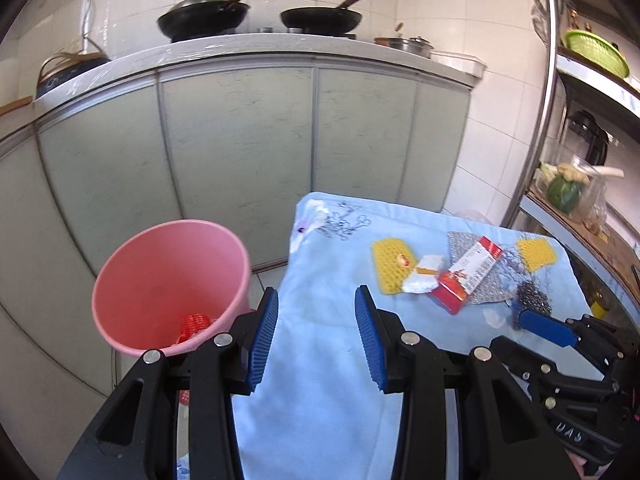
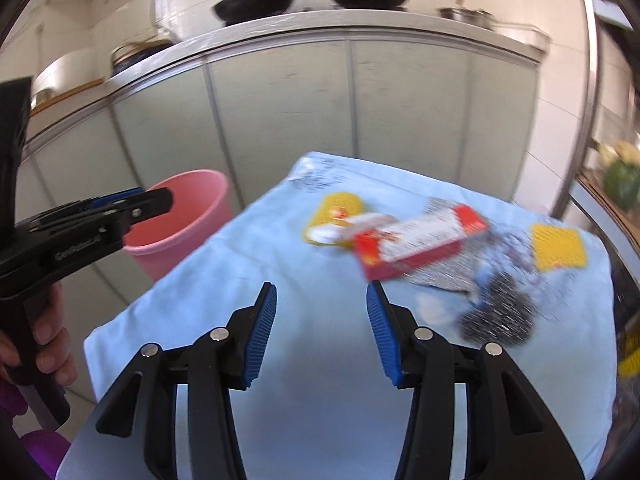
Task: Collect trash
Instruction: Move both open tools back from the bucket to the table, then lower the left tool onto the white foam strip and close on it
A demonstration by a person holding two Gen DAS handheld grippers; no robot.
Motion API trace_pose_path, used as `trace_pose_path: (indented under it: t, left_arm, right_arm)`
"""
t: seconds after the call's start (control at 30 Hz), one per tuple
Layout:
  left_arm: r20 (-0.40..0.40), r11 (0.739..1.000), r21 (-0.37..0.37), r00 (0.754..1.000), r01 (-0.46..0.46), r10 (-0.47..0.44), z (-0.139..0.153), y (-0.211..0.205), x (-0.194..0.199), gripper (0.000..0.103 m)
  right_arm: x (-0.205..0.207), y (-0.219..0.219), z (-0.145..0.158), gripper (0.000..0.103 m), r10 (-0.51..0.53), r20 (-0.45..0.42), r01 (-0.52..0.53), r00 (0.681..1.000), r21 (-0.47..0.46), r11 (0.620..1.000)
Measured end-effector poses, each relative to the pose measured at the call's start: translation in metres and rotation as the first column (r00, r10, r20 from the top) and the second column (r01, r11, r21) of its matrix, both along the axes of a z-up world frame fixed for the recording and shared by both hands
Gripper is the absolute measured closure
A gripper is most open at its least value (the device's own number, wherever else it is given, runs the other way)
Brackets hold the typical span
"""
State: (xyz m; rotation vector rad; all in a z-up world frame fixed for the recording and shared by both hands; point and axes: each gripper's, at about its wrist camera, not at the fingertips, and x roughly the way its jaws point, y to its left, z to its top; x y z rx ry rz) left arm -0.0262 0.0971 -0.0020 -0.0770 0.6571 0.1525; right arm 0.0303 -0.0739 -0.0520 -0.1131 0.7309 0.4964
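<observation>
Clearly, both the left gripper (image 1: 316, 340) and right gripper (image 2: 322, 330) are held wide open and empty; trash, including a red box (image 1: 468, 276), is scattered on the cloth (image 1: 320, 400) beside the pink bucket (image 1: 168, 280).

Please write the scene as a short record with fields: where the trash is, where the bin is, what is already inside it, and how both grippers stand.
surface: light blue cloth over a table
bin: pink bucket, beside the table's left edge
in bin: red mesh item
trash on cloth: red and white box, two yellow pads, white wrapper, steel scourer, silver mesh sheet
left gripper: jaws open, empty, over the cloth by the bucket
right gripper: jaws open, empty, near the scourer
</observation>
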Motion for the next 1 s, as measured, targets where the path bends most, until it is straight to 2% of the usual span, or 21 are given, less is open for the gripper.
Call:
trace_pose_path:
  t: [0.23,0.47,0.57,0.8,0.93,1.0]
  left_arm:
    - [-0.006,0.997,-0.028,0.998,0.069,-0.069,-0.006,-0.024,0.011,0.064]
    - [-0.036,0.991,-0.060,0.992,0.119,-0.122,-0.018,-0.040,0.025,0.064]
    - [-0.032,0.986,-0.109,0.991,0.128,-0.132,-0.023,-0.039,0.029,0.064]
    - [-0.066,0.983,-0.094,0.984,0.159,-0.166,-0.033,-0.050,0.047,0.064]
    - [-0.072,0.971,-0.122,0.973,0.208,-0.218,-0.037,-0.057,0.056,0.064]
    - [-0.086,0.971,-0.092,0.969,0.222,-0.230,-0.040,-0.061,0.062,0.064]
  right_arm:
    - [0.002,-0.041,0.000,0.055,-0.095,0.054,0.097,0.994,-0.042,0.994]
    - [0.007,-0.075,-0.006,0.055,-0.165,0.036,0.165,0.986,-0.023,0.986]
    - [0.010,-0.085,-0.009,0.055,-0.164,0.012,0.164,0.986,-0.008,0.986]
    - [0.012,-0.095,-0.011,0.055,-0.182,0.008,0.183,0.983,-0.013,0.983]
    - [0.012,-0.100,-0.013,0.055,-0.195,0.008,0.195,0.981,-0.008,0.981]
    - [0.014,-0.102,-0.014,0.055,-0.203,-0.001,0.203,0.979,-0.009,0.979]
